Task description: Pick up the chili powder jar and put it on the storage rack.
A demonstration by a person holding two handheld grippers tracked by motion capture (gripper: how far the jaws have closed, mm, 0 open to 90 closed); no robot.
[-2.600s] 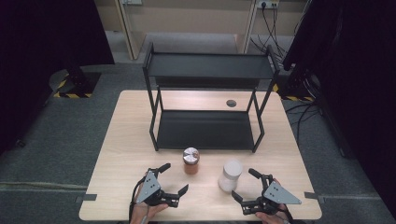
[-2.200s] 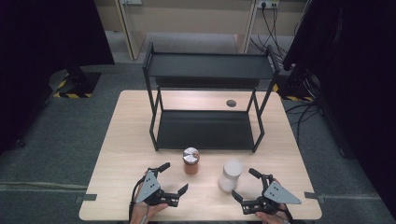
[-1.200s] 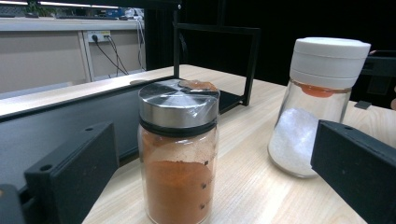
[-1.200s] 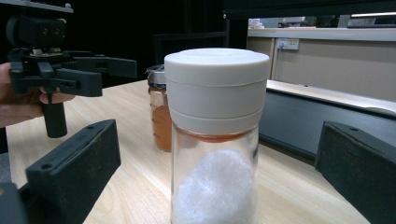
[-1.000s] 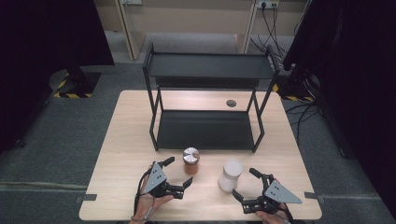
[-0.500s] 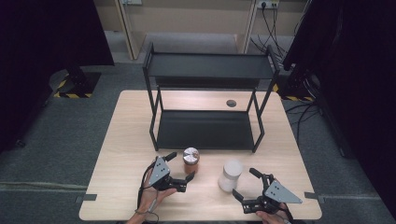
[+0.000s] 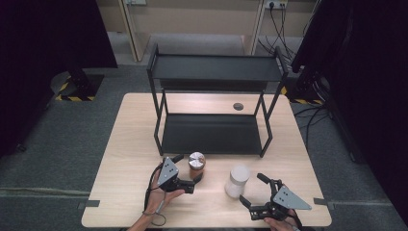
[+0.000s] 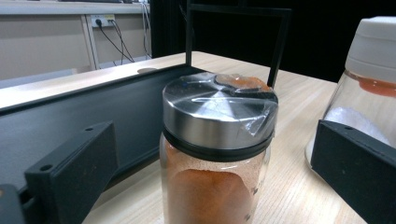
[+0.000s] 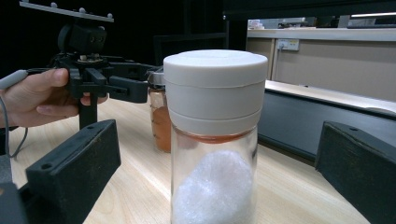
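A glass jar of orange powder (image 7: 196, 164) with a silver lid stands on the table in front of the rack. My left gripper (image 7: 189, 169) is open, one jaw on each side of this jar, apart from the glass. In the left gripper view the orange jar (image 8: 217, 154) stands between the two spread jaws. A jar of white grains with a white lid (image 7: 238, 180) stands to its right. My right gripper (image 7: 251, 188) is open just short of it, and the white-lidded jar (image 9: 215, 140) is centred between its jaws in the right gripper view.
A black two-tier metal rack (image 7: 214, 67) stands at the middle back of the wooden table (image 7: 130, 139), both shelves bare. A small dark round hole (image 7: 238, 106) marks the table behind the rack. The two jars stand about a hand's width apart.
My left gripper has moved forward and to the right, bringing its open jaws around the orange jar. The right gripper and both jars have stayed where they were.
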